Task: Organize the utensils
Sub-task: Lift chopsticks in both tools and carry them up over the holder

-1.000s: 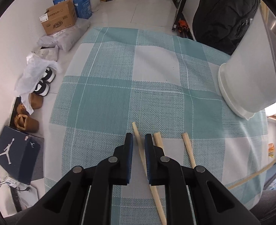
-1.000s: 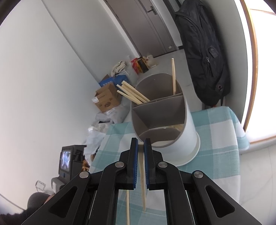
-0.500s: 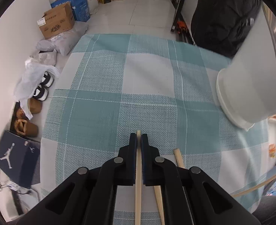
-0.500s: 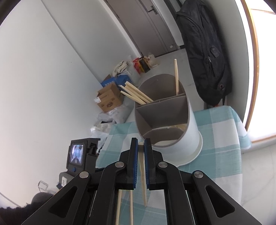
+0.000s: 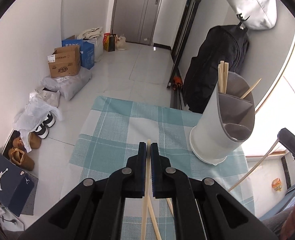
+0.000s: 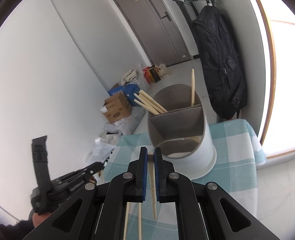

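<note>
My left gripper (image 5: 148,146) is shut on a pale wooden chopstick (image 5: 144,210), held in the air above the teal checked cloth (image 5: 111,140). My right gripper (image 6: 151,152) is shut on another chopstick (image 6: 153,188), just in front of the white holder (image 6: 205,150) and above its low front compartment. The holder (image 5: 209,136) has grey dividers. Several chopsticks (image 6: 149,104) lean in its rear compartment, and one more (image 6: 192,88) stands at the right. Two loose chopsticks (image 5: 154,222) lie on the cloth under my left gripper. The left gripper (image 6: 95,168) also shows at the lower left of the right wrist view.
The small table ends close behind the holder and at the cloth's left edge. A black backpack (image 5: 213,66) hangs beyond the holder. Cardboard boxes (image 5: 64,64), bags and shoes (image 5: 43,126) line the floor on the left. A door (image 5: 137,10) stands at the back.
My left gripper closed on one of the chopsticks lying on the cloth, then rose and tipped up, so the holder's top and the room came into view. The right gripper stayed put.
</note>
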Demonstrator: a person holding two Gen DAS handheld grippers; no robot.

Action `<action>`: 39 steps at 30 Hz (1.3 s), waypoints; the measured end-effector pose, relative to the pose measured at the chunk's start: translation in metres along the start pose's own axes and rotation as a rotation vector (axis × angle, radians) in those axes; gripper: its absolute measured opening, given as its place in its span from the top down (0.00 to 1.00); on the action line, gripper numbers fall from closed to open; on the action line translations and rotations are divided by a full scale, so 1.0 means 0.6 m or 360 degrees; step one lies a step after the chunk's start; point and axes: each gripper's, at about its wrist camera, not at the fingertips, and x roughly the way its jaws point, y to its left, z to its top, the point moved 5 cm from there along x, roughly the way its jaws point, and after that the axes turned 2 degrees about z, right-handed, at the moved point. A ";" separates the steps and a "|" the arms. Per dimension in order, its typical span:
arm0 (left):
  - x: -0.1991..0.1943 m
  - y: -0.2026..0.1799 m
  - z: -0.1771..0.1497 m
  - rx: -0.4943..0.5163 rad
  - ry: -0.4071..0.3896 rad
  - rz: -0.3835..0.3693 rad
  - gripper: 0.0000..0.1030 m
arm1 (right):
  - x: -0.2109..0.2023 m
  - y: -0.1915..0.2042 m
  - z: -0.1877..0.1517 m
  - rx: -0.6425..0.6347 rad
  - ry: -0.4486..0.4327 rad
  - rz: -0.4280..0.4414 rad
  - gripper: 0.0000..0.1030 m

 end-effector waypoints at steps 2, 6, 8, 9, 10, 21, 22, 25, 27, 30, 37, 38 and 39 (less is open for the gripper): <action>-0.007 0.003 -0.001 -0.0018 -0.0018 -0.0019 1.00 | -0.005 0.009 -0.002 -0.0029 -0.0017 0.0009 0.94; -0.029 0.003 0.003 -0.0035 -0.0079 -0.0046 1.00 | -0.012 0.027 -0.008 -0.0089 -0.0035 0.0021 0.94; -0.040 0.002 0.004 -0.0033 -0.0099 -0.0067 1.00 | -0.015 0.032 -0.014 -0.0090 -0.0040 0.0031 0.94; -0.046 0.001 0.007 -0.0038 -0.0112 -0.0077 1.00 | -0.015 0.033 -0.017 -0.0085 -0.0037 0.0033 0.94; -0.052 -0.001 0.007 -0.0040 -0.0121 -0.0083 1.00 | -0.014 0.035 -0.020 -0.0080 -0.0034 0.0030 0.94; -0.089 -0.036 0.031 0.0007 -0.0194 -0.0184 1.00 | -0.028 0.053 -0.007 -0.0118 -0.0076 0.0009 0.94; -0.092 -0.039 0.032 0.0014 -0.0201 -0.0182 1.00 | -0.031 0.054 -0.004 -0.0126 -0.0089 0.0005 0.94; -0.099 -0.053 0.040 0.0047 -0.0207 -0.0201 1.00 | -0.036 0.056 0.004 -0.0126 -0.0105 0.0009 0.94; -0.103 -0.059 0.045 0.0066 -0.0211 -0.0205 1.00 | -0.040 0.058 0.011 -0.0126 -0.0118 0.0010 0.94; -0.110 -0.073 0.054 0.0104 -0.0211 -0.0211 1.00 | -0.045 0.057 0.024 -0.0128 -0.0136 0.0005 0.94; -0.131 -0.107 0.081 0.0184 -0.0201 -0.0232 1.00 | -0.071 0.060 0.072 -0.0169 -0.0193 -0.0014 0.94; -0.136 -0.113 0.088 0.0194 -0.0197 -0.0240 1.00 | -0.074 0.059 0.081 -0.0169 -0.0200 -0.0015 0.94; -0.141 -0.118 0.095 0.0200 -0.0195 -0.0250 1.00 | -0.079 0.059 0.093 -0.0169 -0.0208 -0.0018 0.94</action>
